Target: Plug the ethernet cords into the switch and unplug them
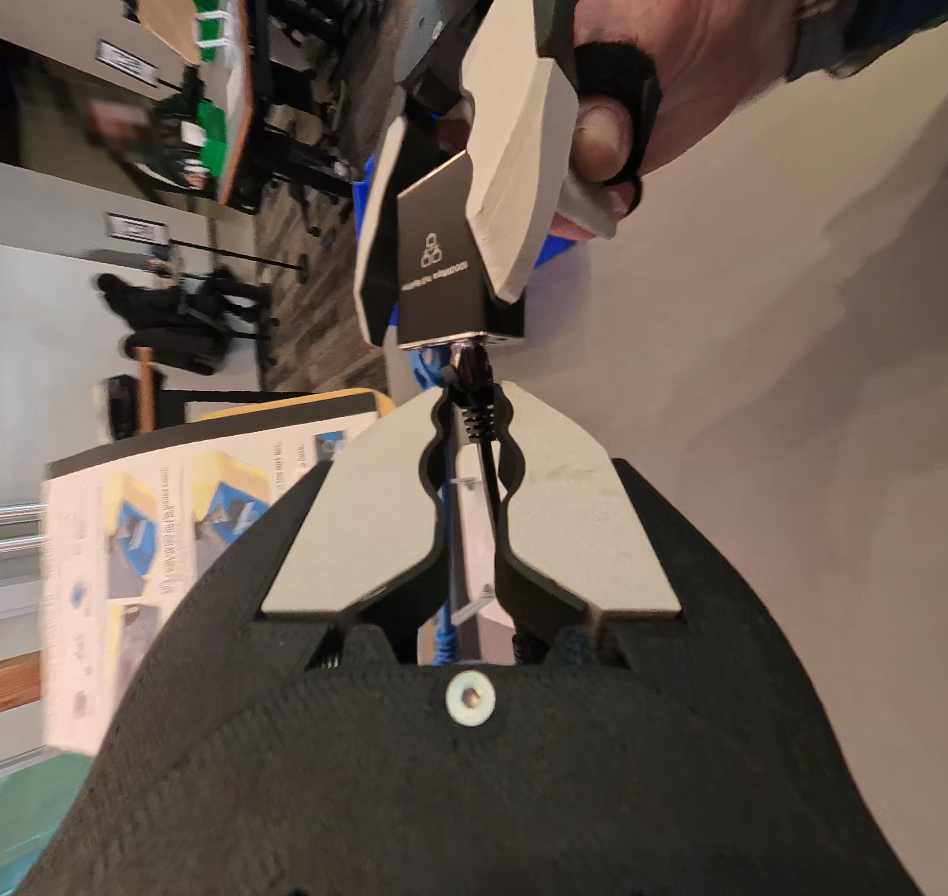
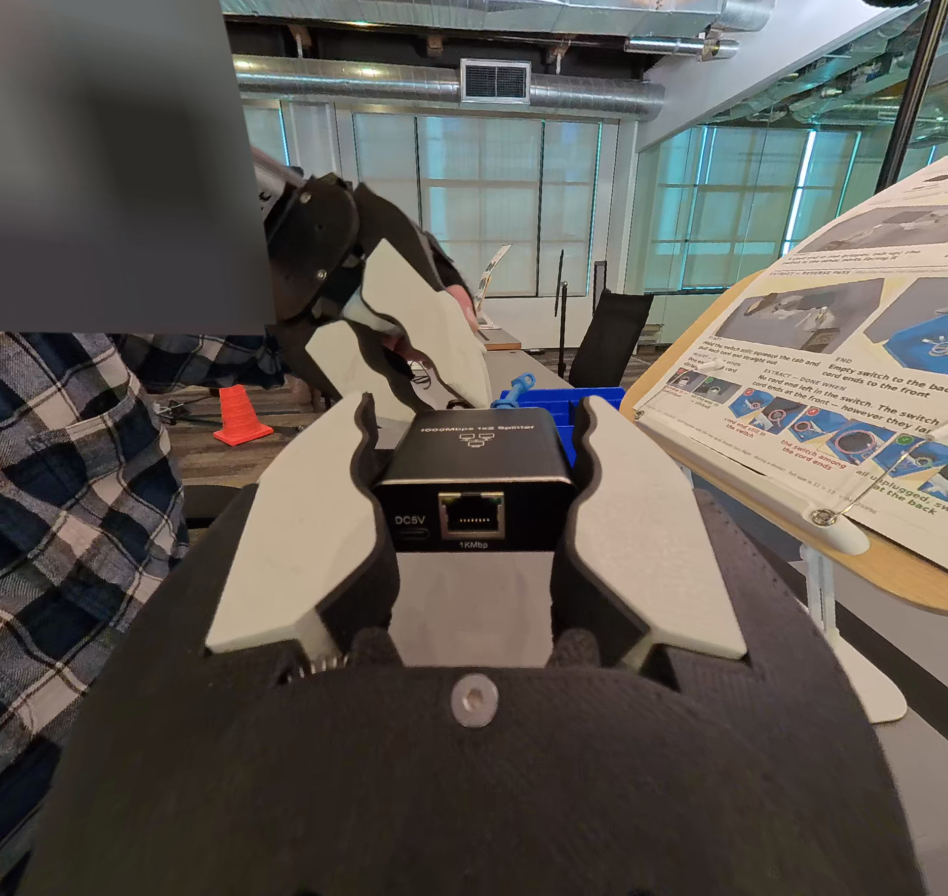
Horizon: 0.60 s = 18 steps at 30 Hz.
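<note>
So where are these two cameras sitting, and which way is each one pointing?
Left wrist view: sits on the left tool, looking along its fingers, which pinch a black plug at the switch; a hand shows behind the right tool.
Right wrist view: sits on the right tool, facing the opposite way across the switch clamped between its fingers; a plaid sleeve shows.
Shared: the switch, a blue plug, each other's tool.

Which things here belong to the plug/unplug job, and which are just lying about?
Job: switch, held by right gripper; black cord, gripped by left gripper; blue cord.
Lying about: orange cone, blue bin, instruction sheet, chair.
</note>
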Tool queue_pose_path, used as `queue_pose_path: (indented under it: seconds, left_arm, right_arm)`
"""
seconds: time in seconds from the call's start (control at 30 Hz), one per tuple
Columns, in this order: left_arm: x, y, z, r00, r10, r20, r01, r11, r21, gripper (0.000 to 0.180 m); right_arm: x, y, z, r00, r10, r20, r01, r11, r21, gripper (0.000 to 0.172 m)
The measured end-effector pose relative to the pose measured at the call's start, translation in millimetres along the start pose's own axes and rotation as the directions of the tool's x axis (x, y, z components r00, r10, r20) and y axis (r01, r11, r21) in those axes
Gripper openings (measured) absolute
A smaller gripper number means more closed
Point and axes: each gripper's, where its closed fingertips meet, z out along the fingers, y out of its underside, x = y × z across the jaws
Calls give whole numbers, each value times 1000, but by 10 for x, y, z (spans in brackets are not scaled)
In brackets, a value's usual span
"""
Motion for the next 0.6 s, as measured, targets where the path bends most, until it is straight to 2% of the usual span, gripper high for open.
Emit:
queue_pose_path:
  seconds: [0.07,0.27,0.47,0.6]
  left_arm:
    - [-37,-1,1,995,72,76,-70,997,-25,15]
    - [-80,7,22,976,130,173,-123,991,-49,14]
    - [-139,-18,12,929,216,299,-201,976,-80,12]
    - [-160,-51,-15,910,258,324,-243,966,-88,11]
  right_arm:
    - [0,-12,-1,1000,12,4,-12,1000,10,75]
    - [37,-34,5,999,21,-24,-21,1000,19,75]
    - [68,-60,-13,998,66,-24,-65,997,46,75]
    - [52,-88,-18,997,72,-16,-72,996,48,75]
